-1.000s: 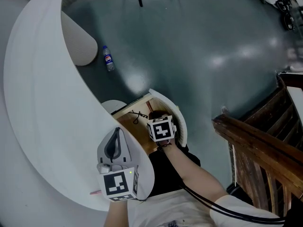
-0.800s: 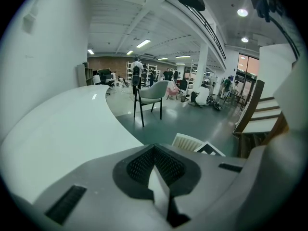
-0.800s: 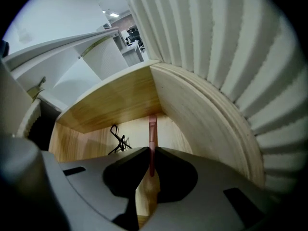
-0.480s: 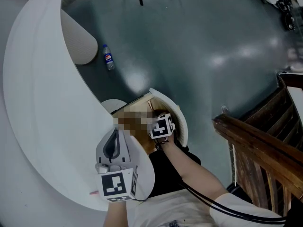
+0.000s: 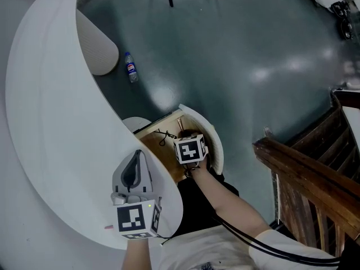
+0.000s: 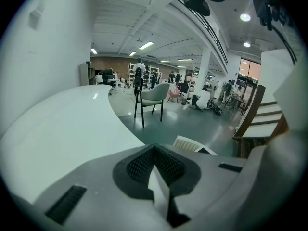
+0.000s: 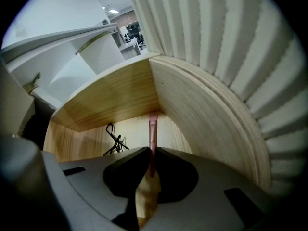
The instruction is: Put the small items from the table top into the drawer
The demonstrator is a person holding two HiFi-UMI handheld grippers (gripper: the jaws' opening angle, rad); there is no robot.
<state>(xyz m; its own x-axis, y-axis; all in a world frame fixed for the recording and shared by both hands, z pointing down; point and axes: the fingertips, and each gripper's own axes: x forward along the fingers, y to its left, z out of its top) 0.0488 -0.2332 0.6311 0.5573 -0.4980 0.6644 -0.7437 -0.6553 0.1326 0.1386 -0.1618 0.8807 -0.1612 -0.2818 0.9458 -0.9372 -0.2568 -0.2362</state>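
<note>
Neither gripper had shifted since the earlier frame. Right gripper (image 7: pixel 152 161) hung inside the drawer (image 7: pixel 110 95), fingers clamped on a thin pink stick (image 7: pixel 152 131); release judged the next step. Left gripper (image 6: pixel 157 174) sat closed and empty over the surface (image 6: pixel 62 129).

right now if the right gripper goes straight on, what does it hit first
Likely the drawer floor near its corner; the pink stick held by the right gripper would touch first.

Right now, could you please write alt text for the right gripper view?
The right gripper holds a thin pink stick between its jaws, pointing into a wooden drawer. A black tangled item lies on its floor.
</note>
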